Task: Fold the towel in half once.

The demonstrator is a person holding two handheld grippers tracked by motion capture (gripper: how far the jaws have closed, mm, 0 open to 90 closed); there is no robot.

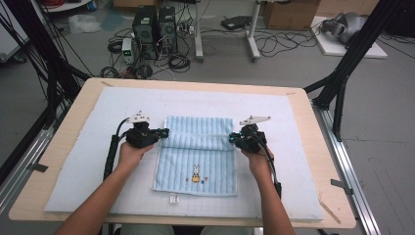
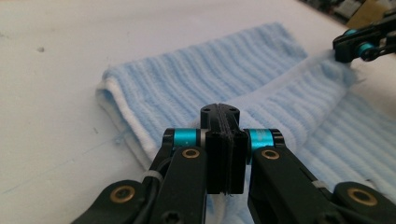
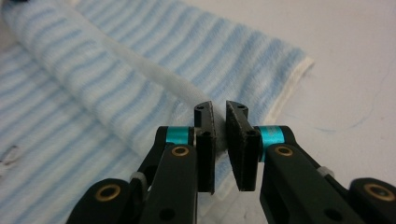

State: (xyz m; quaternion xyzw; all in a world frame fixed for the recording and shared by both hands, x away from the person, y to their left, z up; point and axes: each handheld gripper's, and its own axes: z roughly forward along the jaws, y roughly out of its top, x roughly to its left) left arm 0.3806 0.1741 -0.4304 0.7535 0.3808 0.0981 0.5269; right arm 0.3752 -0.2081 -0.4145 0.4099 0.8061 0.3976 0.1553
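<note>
A light blue striped towel [image 1: 195, 161] with a small rabbit picture lies on the white mat [image 1: 83, 166]. Its far part is folded over toward me, and the white hem runs as a taut band between the two grippers. My left gripper [image 1: 165, 131] is shut on the left end of that fold. In the left gripper view its jaws [image 2: 219, 109] are pressed together over the towel [image 2: 187, 74]. My right gripper [image 1: 231, 139] holds the right end. Its jaws [image 3: 219, 109] stand slightly apart with the thick hem of the towel [image 3: 116, 56] pinched between them.
The mat covers a wooden table [image 1: 58, 147], with bare mat to the left and right of the towel. A small white tag [image 1: 173, 199] lies near the front edge. Black frame legs [image 1: 342, 68] stand at the table's far corners, and computers [image 1: 154, 24] sit on the floor behind.
</note>
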